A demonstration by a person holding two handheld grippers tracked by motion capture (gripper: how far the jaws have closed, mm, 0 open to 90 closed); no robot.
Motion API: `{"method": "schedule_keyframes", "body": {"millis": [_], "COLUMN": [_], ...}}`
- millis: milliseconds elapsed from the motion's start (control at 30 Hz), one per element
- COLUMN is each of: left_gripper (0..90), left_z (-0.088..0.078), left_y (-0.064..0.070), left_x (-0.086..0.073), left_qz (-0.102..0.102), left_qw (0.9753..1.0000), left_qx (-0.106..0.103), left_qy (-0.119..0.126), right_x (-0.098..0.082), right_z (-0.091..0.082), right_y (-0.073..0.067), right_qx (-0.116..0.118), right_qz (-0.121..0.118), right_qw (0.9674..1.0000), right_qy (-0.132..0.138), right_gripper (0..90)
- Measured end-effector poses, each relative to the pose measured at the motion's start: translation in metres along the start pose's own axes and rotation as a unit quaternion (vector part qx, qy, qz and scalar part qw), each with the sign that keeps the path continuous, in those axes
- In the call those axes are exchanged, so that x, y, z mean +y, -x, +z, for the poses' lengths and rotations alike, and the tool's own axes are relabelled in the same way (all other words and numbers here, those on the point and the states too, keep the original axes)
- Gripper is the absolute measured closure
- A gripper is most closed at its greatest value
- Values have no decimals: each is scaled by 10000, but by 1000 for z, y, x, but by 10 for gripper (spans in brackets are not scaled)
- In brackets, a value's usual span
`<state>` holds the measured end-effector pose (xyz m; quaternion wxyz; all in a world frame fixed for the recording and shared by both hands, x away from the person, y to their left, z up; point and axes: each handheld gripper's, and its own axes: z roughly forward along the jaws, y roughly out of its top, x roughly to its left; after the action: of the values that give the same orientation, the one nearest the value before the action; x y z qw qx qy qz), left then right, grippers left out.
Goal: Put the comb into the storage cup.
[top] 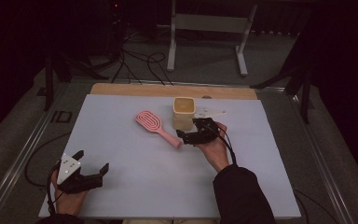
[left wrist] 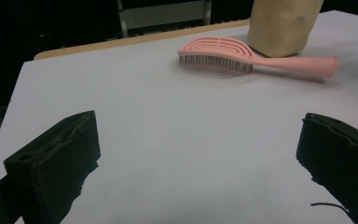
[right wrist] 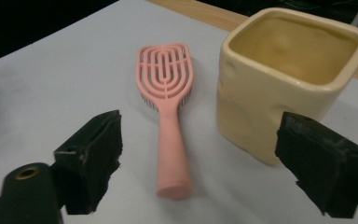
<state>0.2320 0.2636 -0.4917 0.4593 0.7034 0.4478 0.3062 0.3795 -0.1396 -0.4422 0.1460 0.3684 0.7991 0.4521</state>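
Note:
A pink hairbrush (top: 156,127) lies flat on the white table top (top: 135,172), its handle pointing toward the person. A cream square cup (top: 183,112) stands upright just right of it. My right gripper (top: 189,136) hovers at the handle's end, in front of the cup. In the right gripper view its jaws stand open (right wrist: 203,140), with the end of the brush handle (right wrist: 170,116) between them untouched and the cup (right wrist: 284,79) near the right jaw. My left gripper (top: 93,167) rests at the near left, open and holding nothing (left wrist: 198,140), facing the brush (left wrist: 223,53) and cup (left wrist: 282,25) from a distance.
A bare wooden strip (top: 172,90) runs along the table's far edge. Beyond it on the floor stand a white frame (top: 205,28) and loose cables (top: 140,60). Dark stands flank the table.

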Motion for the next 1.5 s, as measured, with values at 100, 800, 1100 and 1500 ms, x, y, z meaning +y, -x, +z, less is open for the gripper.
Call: {"method": "schedule_keyframes", "body": {"millis": [100,800,1100,1500], "left_gripper": [3,3,3,3], "left_z": [0,3,2,2], "left_y": [0,2,1,2], "left_x": [0,0,-1,-1], "left_qz": [1,81,65,85], "left_qw": [10000,9999,10000,9999], "left_qx": [-8,-49,-39,-34], "left_qy": [-7,-47,-24,-47], "right_x": [1,-14,-22,-32], "right_z": [6,46,61,68], "right_y": [3,9,4,-16], "right_qx": [-21,-228,-283,-148], "right_qz": [37,-271,-529,-896], "right_qw": [10000,9971,9924,9841], "right_qy": [-3,-676,-1079,-1525], "right_gripper": [213,866,900,900]}}
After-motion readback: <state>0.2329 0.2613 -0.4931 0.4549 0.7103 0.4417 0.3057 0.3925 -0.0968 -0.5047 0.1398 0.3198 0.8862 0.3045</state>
